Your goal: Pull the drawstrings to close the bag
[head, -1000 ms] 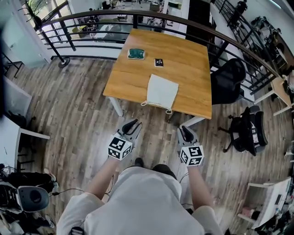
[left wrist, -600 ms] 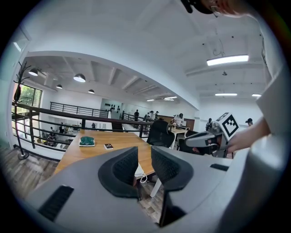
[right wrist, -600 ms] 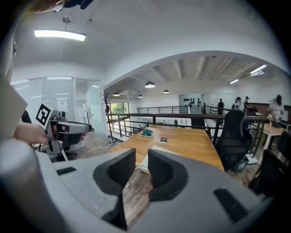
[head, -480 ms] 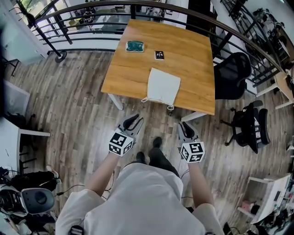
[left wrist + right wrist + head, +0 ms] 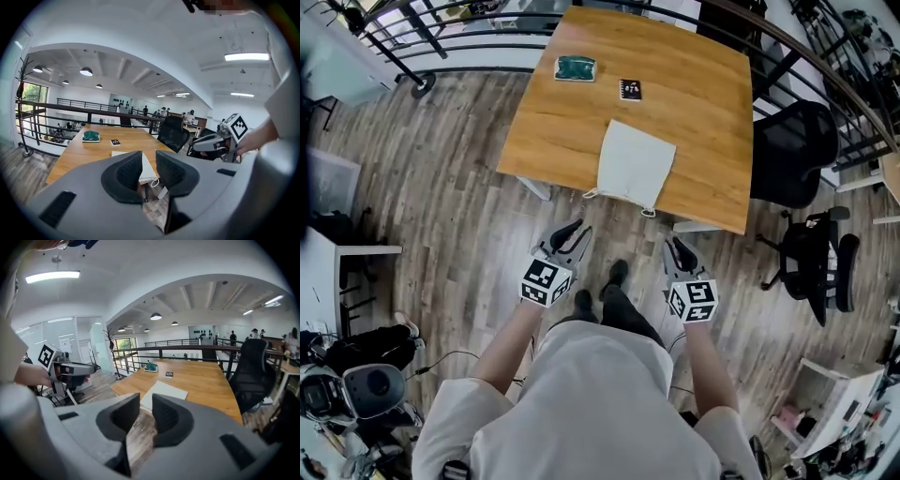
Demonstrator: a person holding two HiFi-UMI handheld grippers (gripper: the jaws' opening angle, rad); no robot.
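Bag is seen flat at near edge of tabletop, mouth ungathered, w/ left gripper & right gripper held short of it, jaws narrowly apart, empty; drawstrings judged to need reaching next.

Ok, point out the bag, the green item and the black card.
bag [image 5: 634, 167], head view, middle of the cloth.
green item [image 5: 576, 67], head view, its top centre.
black card [image 5: 629, 89], head view, its centre.

The small teal-green lump and small black card at the far end of the light-wood table are too small to identify, and the flat white cloth bag's near end hides behind the right gripper's grey jaws.
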